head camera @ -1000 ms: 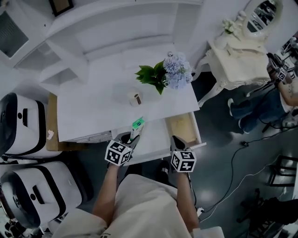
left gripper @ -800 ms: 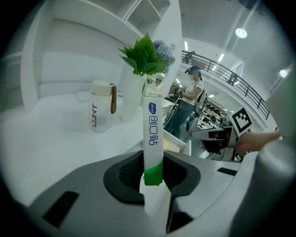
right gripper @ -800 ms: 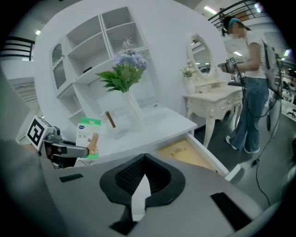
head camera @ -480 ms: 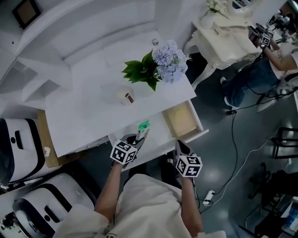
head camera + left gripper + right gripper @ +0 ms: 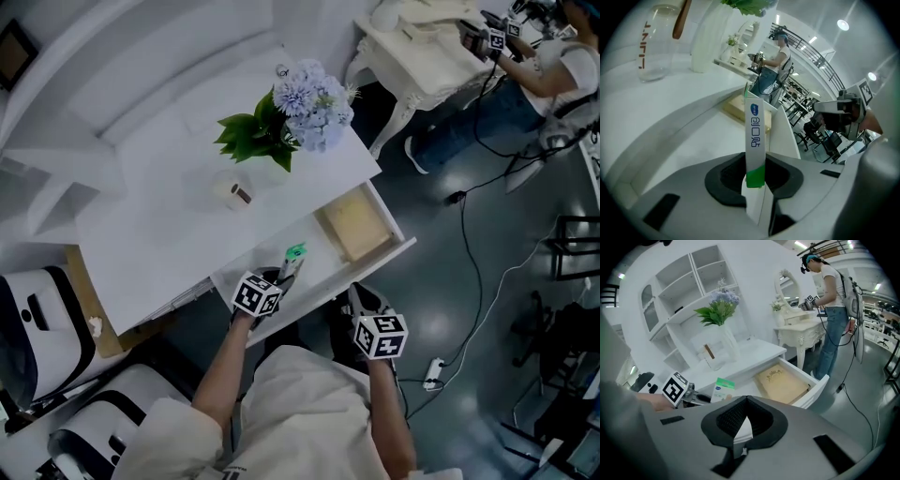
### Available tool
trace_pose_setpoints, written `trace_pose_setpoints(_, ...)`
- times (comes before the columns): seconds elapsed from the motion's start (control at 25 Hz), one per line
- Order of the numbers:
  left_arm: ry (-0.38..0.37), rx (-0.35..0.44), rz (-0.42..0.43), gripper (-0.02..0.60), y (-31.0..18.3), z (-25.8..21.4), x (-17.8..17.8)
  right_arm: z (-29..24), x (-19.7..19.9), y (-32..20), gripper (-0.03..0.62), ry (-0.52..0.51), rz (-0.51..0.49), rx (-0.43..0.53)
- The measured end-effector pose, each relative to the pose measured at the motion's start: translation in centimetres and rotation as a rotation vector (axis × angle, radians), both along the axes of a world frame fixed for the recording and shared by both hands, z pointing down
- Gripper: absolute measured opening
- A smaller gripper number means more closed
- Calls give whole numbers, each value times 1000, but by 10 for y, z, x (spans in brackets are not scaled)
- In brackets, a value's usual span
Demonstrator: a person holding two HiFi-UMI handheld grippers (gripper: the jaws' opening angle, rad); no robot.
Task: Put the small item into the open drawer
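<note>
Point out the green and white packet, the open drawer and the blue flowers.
packet (image 5: 755, 136): left gripper view, its printed middle.
open drawer (image 5: 817, 388): right gripper view, front wall.
blue flowers (image 5: 314, 94): head view, bloom cluster.

Dark floor (image 5: 506, 375) gleaming under ceiling lights (image 5: 843, 24); ornate cream dressing table (image 5: 422, 70) (oval mirror (image 5: 783, 284) on top) standing against white wall (image 5: 754, 282), open white shelving (image 5: 689, 282) rising alongside.

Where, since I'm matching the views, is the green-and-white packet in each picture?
Head view: packet at lower centre, in the left hand-held gripper.
Left gripper view: packet upright at centre, between the jaws.
Right gripper view: packet at lower left.
Shared landmark: the tan panel lying in the drawer.
</note>
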State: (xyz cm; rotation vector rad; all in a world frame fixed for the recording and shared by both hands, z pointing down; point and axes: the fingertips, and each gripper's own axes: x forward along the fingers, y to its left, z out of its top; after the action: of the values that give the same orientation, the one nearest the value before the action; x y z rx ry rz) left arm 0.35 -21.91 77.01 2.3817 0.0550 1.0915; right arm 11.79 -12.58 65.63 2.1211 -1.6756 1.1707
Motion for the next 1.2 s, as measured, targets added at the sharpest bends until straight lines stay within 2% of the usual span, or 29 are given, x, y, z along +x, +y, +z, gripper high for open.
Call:
trace_pose_setpoints(0.2, -47, -30, 49, 97, 8, 20, -1, -2, -7, -4, 25, -7, -13, 10)
trace_pose_setpoints(0.48, -117, -84, 50, 97, 17, 39, -6, -1, -18, -7, 26, -22, -37, 5)
trace_pose_setpoints(0.6, -145, -84, 60, 98, 18, 47, -9, -1, -23, -8, 25, 12, -73, -17)
trace_pose_setpoints(0.84, -148, -94, 40, 100, 14, 55, -9, 6, -35, -9, 26, 13, -117, -39)
trace_pose_setpoints(1.2, -172, -11, 27, 143, 3, 61, -1, 9, -35, -4, 25, 15, -132, -60)
